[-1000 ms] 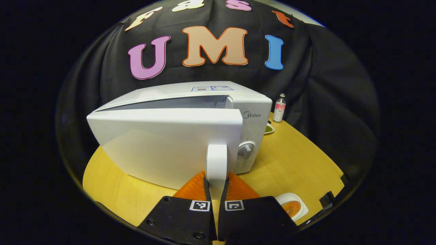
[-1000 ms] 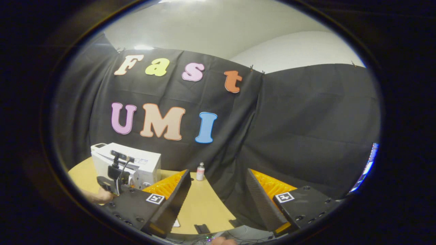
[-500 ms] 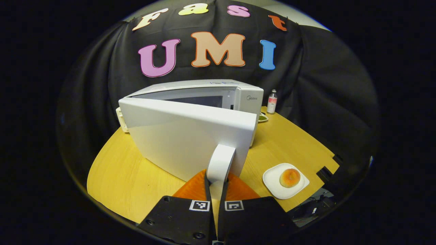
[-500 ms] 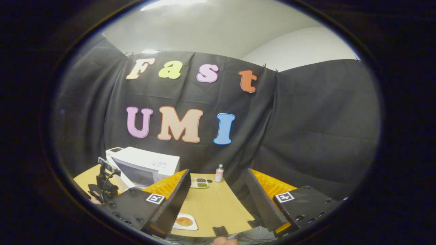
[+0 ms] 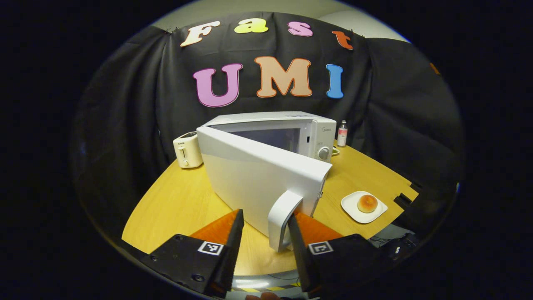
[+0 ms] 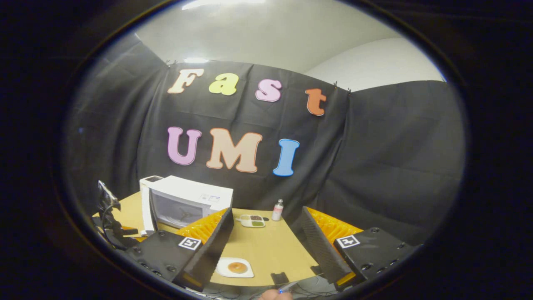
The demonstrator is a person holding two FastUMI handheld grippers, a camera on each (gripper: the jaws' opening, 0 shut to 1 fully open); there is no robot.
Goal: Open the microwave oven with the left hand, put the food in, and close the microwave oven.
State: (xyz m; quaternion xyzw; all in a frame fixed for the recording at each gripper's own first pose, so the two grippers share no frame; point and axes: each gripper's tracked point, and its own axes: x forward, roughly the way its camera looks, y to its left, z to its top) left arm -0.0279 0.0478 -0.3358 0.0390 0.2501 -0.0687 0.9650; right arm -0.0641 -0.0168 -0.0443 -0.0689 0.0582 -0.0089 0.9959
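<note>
The left gripper (image 5: 261, 237) sits at 6 o'clock in the left gripper view, its jaws spread wide. The door handle (image 5: 284, 218) stands in the gap between the fingers, near the right one; I cannot tell whether that finger touches it, and the left finger is clear of it. So nothing clamps the handle. That fits a door that has swung far enough: the door (image 5: 262, 179) stands well out from the microwave (image 5: 291, 129), hinged at its 9 o'clock side, and the cavity (image 6: 181, 210) shows open in the right gripper view, at 8 o'clock there.

The food, a round bun (image 5: 367, 203), lies on a small white plate (image 5: 354, 208) on the table (image 5: 175, 204), at 4 o'clock in the left gripper view, well apart from the door's free edge and in front of the control side. It lies on the right hand's side, so the right gripper looks the likely one to lift it.

The right gripper (image 6: 266, 241) is held high over the table's near edge, jaws wide and empty, with the plate just below its left finger at 6 o'clock. A toaster (image 5: 187, 149) stands at 10 o'clock, a bottle (image 5: 342, 133) at 1 o'clock behind the microwave, and a sauce dish (image 6: 252, 221) lies near that bottle.

My reading: opening is nearly done; placing the food and closing remain.
</note>
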